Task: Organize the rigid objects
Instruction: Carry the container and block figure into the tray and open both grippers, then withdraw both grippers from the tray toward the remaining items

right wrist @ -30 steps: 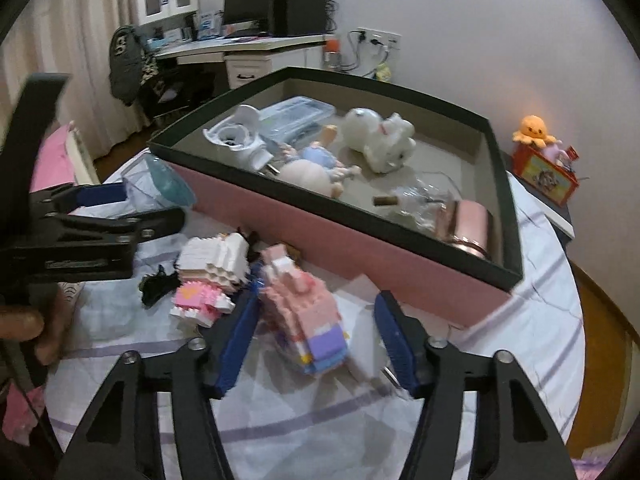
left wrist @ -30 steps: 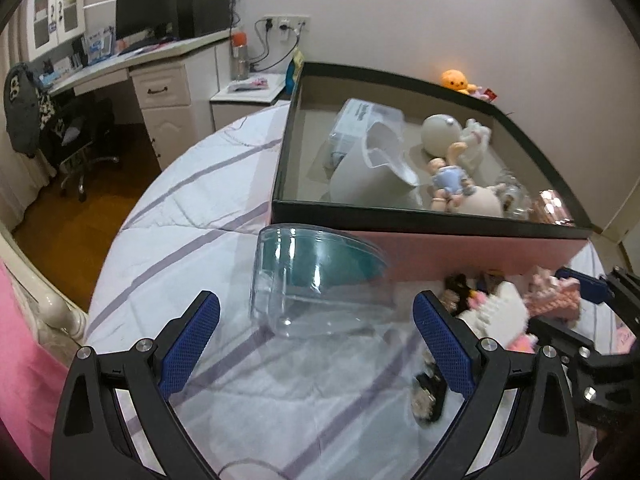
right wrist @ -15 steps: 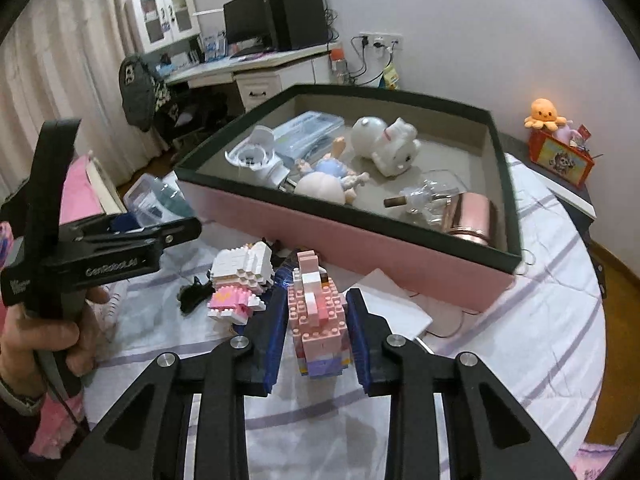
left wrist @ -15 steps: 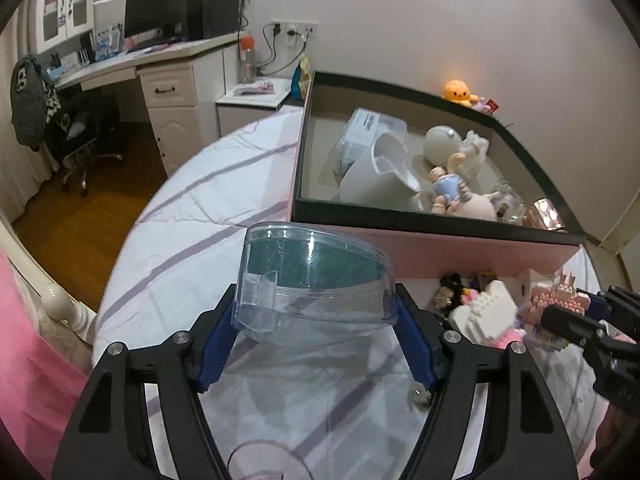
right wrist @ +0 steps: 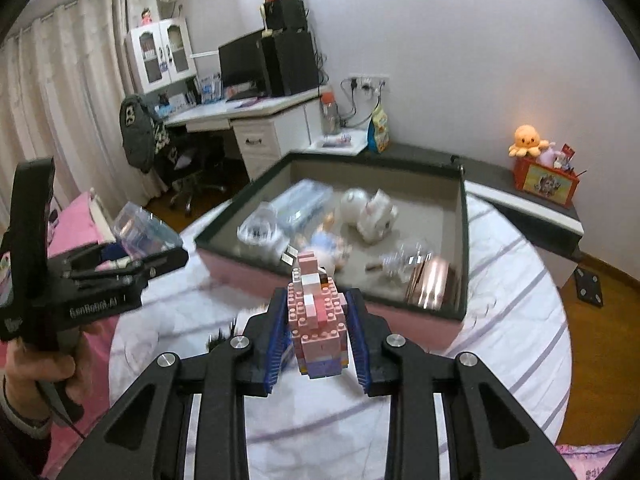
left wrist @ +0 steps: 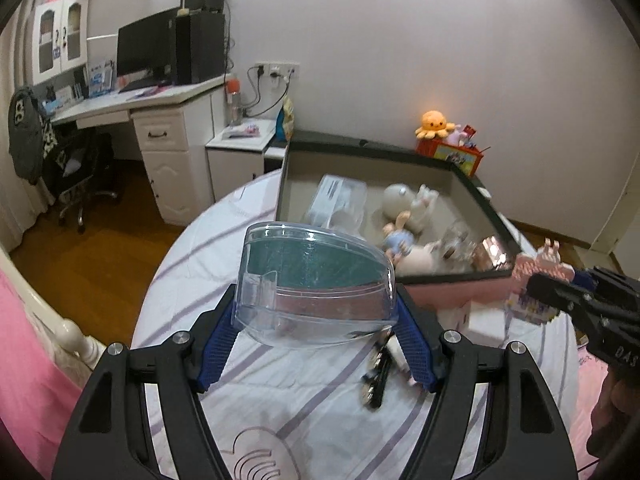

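You are gripping the clear container in your left gripper and the pink brick figure in your right gripper, both short of the tray; its near wall is risking a snag that could knock either loose.

The left gripper body reads roughly "GenRobot.AI"; the right gripper shows "DAS", cut off.

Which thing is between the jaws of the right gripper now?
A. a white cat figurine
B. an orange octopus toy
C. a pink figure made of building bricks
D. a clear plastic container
C: in the right wrist view the right gripper has its blue pads pressed on both sides of the pink brick figure, lifted clear of the bed.
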Tool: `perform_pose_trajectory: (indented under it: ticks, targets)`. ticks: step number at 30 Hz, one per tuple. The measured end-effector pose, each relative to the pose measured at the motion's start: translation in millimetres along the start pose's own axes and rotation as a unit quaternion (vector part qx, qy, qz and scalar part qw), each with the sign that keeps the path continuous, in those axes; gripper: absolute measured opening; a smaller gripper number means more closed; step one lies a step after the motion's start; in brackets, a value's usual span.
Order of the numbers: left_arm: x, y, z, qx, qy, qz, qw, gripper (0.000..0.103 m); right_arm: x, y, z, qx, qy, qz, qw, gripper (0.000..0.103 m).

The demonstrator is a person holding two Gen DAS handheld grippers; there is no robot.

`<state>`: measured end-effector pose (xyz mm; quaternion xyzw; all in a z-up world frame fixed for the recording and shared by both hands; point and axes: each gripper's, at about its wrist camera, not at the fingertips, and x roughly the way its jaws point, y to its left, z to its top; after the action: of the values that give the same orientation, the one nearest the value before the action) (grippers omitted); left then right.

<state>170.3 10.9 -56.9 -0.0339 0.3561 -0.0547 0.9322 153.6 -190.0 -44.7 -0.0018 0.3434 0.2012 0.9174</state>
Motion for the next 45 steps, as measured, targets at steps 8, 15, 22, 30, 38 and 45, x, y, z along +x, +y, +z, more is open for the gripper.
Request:
perform_pose_trajectory:
  ticks: [8,15,22,30,38,45]
  targets:
    - [10.3,-10.5,28.6,0.008,-0.016,-0.009,0.9998,0.073,15.9,-16.8,40.1,0.019,-0.022,-0.012,0.999,0.030]
    - [31.6,-16.4,55.8,0.011,-0.019,-0.014,0.9996,0.073,41.7,-32.5,62.5,0.032,-0.017,-0.019,0.999,0.030]
    - [65.0,-28.6,73.6,0.025,0.002,-0.017,0.9996,0.074,63.1,-41.5,65.6,0.043,-0.019,-0.056,0.997,0.085]
    - [74.1,-26.3,76.0,0.018,-0.004,-0.007,0.9998,0.096,83.2,-55.2,59.9,0.071,-0.029,-0.073,0.994,0.103]
    - [59.5,-19.0,71.7,0.008,-0.016,-0.003,0.9998,0.101,80.5,-55.9,56.2,0.084,-0.029,-0.074,0.993,0.103]
    - [37.2,-11.8,66.2,-0.002,-0.028,0.003,0.9996,0.103,61.0,-49.5,55.7,0.084,-0.037,-0.080,0.992,0.103]
